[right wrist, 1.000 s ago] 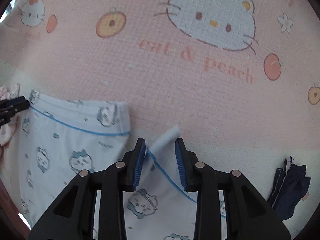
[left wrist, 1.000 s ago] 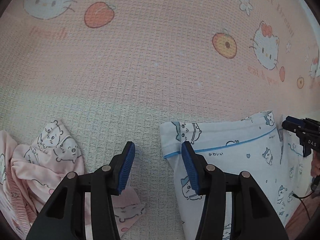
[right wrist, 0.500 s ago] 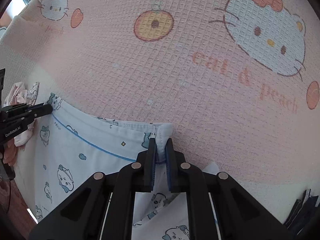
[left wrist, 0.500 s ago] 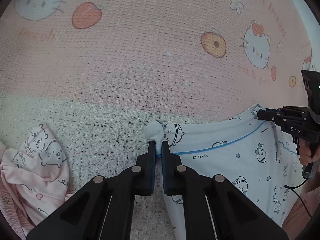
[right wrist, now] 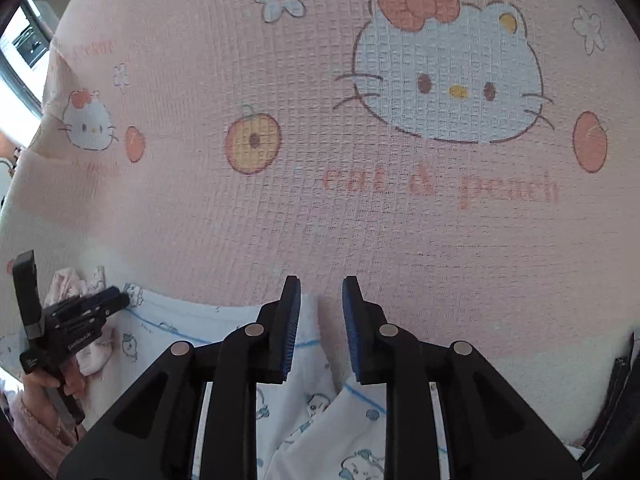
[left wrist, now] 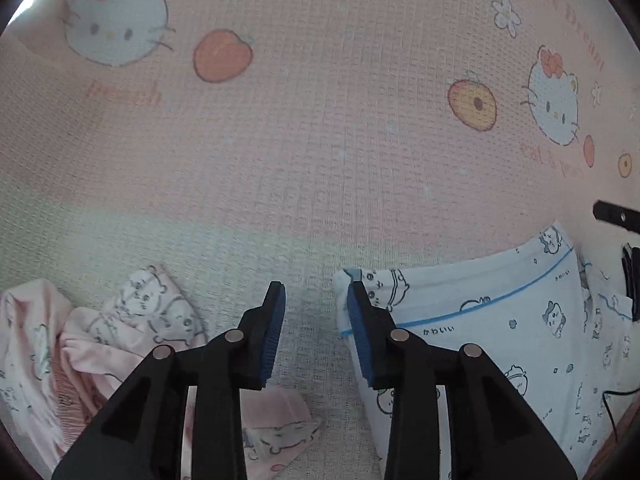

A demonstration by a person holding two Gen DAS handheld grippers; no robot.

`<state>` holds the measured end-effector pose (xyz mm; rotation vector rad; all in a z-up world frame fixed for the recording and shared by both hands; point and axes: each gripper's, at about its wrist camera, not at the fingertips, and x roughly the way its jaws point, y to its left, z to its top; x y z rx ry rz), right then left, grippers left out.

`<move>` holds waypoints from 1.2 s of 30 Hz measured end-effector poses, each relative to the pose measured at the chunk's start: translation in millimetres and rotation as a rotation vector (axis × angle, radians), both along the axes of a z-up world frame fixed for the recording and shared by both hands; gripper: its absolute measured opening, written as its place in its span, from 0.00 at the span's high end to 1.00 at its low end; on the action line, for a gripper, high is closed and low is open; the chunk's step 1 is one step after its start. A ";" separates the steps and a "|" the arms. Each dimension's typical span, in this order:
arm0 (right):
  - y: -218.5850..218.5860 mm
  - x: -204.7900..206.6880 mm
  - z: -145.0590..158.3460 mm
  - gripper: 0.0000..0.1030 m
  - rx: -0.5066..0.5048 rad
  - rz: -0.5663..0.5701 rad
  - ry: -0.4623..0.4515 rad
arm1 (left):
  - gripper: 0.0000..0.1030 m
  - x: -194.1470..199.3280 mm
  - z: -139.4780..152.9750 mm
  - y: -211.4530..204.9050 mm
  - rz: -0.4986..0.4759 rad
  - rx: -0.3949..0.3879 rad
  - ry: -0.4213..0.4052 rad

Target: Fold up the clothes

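Observation:
A white garment with blue piping and small cartoon prints (left wrist: 492, 320) lies flat on the pink cat-print blanket (left wrist: 320, 140). My left gripper (left wrist: 316, 300) is open at the garment's left corner, its right pad against the cloth edge and nothing pinched. In the right wrist view the same white garment (right wrist: 312, 360) lies under my right gripper (right wrist: 320, 300), which stands open above its right corner. The left gripper (right wrist: 76, 328) shows at the far left of that view, held by a hand.
A crumpled pink garment with bear prints (left wrist: 100, 344) lies at the left of the white one. A dark navy garment (right wrist: 616, 396) sits at the right edge. The pink blanket (right wrist: 400, 220) stretches away beyond both grippers.
Both grippers were shut on the white garment's top corners half a second ago; both have let go and now stand open, with the garment lying flat.

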<state>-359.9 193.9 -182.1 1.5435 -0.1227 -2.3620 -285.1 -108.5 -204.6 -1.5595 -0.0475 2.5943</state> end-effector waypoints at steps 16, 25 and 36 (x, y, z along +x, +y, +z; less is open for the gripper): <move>34.8 56.7 -55.1 0.69 0.356 0.117 -0.054 | 0.67 -0.1 -3.7 195.3 -0.540 0.151 -0.025; 76.7 68.5 -46.5 0.69 0.395 0.013 -0.058 | 0.67 -15.5 -2.9 199.2 -0.542 0.205 -0.012; 52.7 23.7 -39.9 0.67 0.207 -0.011 0.029 | 0.67 -12.1 -15.4 256.6 -0.799 0.107 -0.049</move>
